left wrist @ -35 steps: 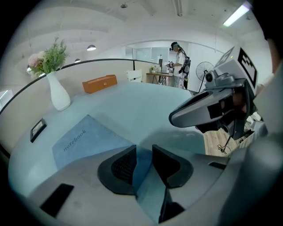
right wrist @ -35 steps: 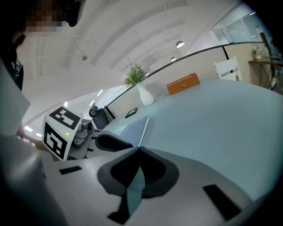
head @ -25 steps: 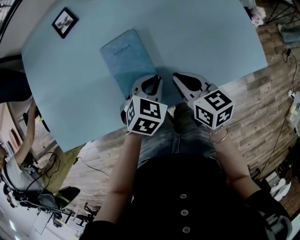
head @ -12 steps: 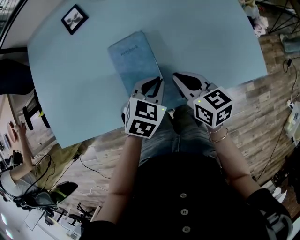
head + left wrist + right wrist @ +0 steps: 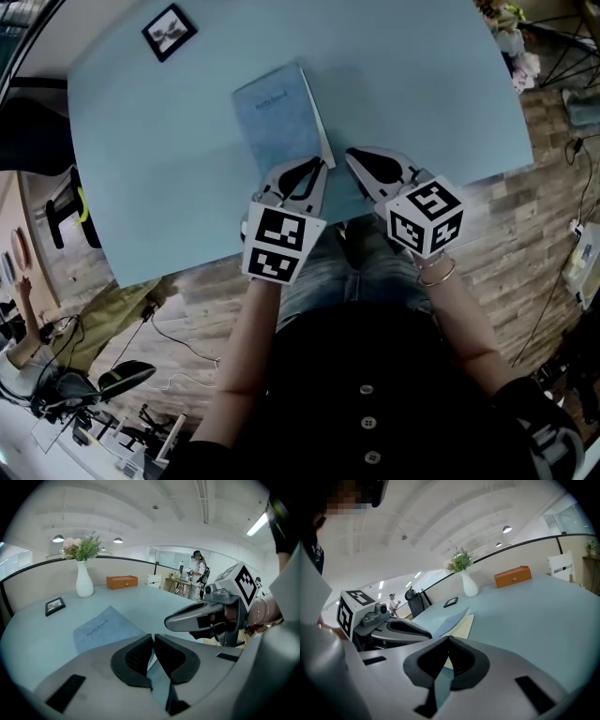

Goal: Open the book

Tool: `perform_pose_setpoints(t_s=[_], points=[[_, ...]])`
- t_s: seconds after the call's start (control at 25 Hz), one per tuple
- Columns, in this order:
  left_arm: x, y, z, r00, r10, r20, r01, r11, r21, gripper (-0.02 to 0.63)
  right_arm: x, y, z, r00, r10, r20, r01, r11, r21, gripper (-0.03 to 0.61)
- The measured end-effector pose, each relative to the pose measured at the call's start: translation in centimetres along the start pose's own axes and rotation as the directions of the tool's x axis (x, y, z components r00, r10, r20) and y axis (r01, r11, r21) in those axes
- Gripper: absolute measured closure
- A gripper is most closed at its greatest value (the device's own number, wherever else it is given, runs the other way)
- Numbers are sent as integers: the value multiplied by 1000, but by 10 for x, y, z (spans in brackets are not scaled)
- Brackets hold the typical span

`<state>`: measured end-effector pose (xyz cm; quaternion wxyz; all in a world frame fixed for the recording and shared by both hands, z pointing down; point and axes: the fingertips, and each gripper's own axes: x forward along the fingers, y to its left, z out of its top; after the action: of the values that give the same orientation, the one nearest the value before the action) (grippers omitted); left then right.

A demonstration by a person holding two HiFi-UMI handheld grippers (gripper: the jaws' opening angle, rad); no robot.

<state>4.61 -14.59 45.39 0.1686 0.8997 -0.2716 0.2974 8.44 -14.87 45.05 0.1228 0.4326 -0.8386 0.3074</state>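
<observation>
A blue notebook [image 5: 277, 117] lies on the light-blue table [image 5: 422, 84], its near right corner under my grippers. My left gripper [image 5: 317, 169] is shut on the cover's near corner, and its jaws have just been closing on it. In the right gripper view the cover [image 5: 451, 617] stands lifted off the cream pages [image 5: 465, 624]. In the left gripper view the book [image 5: 105, 629] shows ahead of the left gripper [image 5: 153, 637]. My right gripper [image 5: 352, 156] hovers just right of the book, shut with nothing in it; its jaws meet in its own view [image 5: 449, 640].
A white vase with flowers [image 5: 84, 581], a small black picture frame [image 5: 170, 30] and an orange wooden box [image 5: 122, 581] stand on the table's far side. The table's near edge [image 5: 197, 270] runs just below my grippers. A person stands in the background [image 5: 201, 566].
My left gripper has risen with the cover's corner, and the cover's right edge now stands off the pages. The right gripper has barely shifted.
</observation>
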Motion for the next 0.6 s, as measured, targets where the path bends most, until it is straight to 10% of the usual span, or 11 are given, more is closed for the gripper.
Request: perform_pose_setpoints(t_s=[0.6], points=[[-51,18,14,987,94,131,-77,989,-128,589,19,34,22,997,83,-11,-83,992,-91,577]])
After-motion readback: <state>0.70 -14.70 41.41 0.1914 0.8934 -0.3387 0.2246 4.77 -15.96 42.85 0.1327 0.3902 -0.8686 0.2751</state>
